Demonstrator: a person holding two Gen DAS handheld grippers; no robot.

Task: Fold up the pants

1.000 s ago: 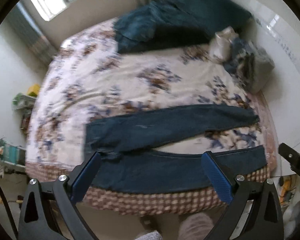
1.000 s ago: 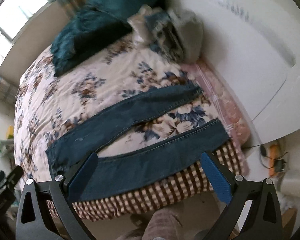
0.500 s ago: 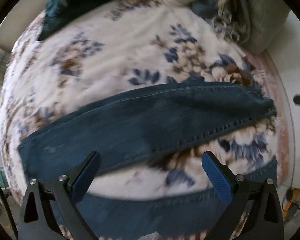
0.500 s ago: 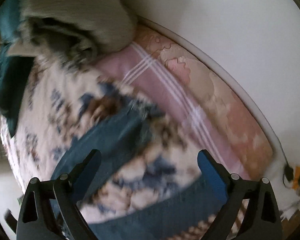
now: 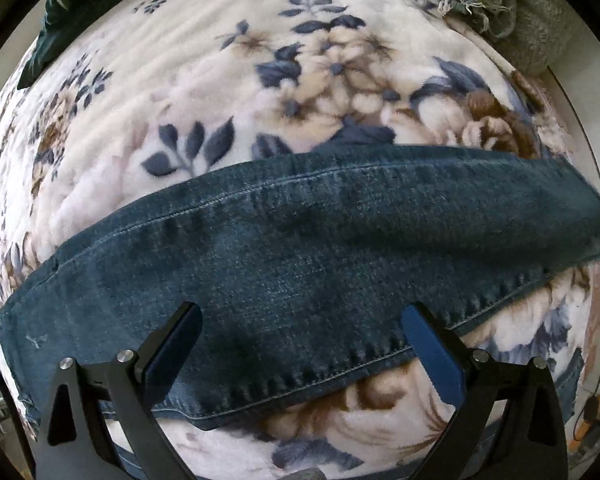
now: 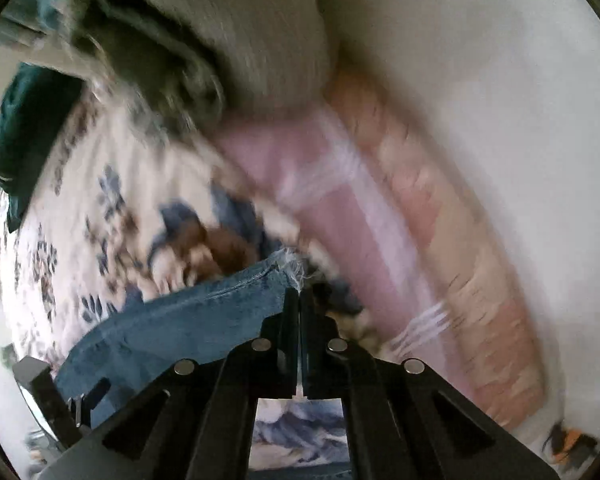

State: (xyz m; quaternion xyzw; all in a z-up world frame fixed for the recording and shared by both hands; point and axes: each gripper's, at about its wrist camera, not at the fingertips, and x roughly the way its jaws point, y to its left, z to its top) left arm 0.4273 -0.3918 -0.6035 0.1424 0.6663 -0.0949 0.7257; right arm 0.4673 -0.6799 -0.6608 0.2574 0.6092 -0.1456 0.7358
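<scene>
1. Floral blanket [image 5: 228, 80] covers the bed we're working over. We can't spot any containers on it.
2. We count one pair of pants [image 5: 300, 248]; one leg stretches from 9 to 3 o'clock in the left view.
3. Our left gripper [image 5: 300, 344] is spread wide, hanging right over that leg at 6 o'clock with nothing pinched.
4. Our right gripper [image 6: 299, 300] is pressed together on the frayed cuff [image 6: 292, 276]. That view's blurry.
5. One grey clothes pile [image 5: 512, 4] sits at 1 o'clock.

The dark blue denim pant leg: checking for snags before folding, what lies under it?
Under the dark blue denim pant leg lies the cream floral fleece blanket, showing on both sides. Whatever lies directly beneath the denim is covered.
</scene>
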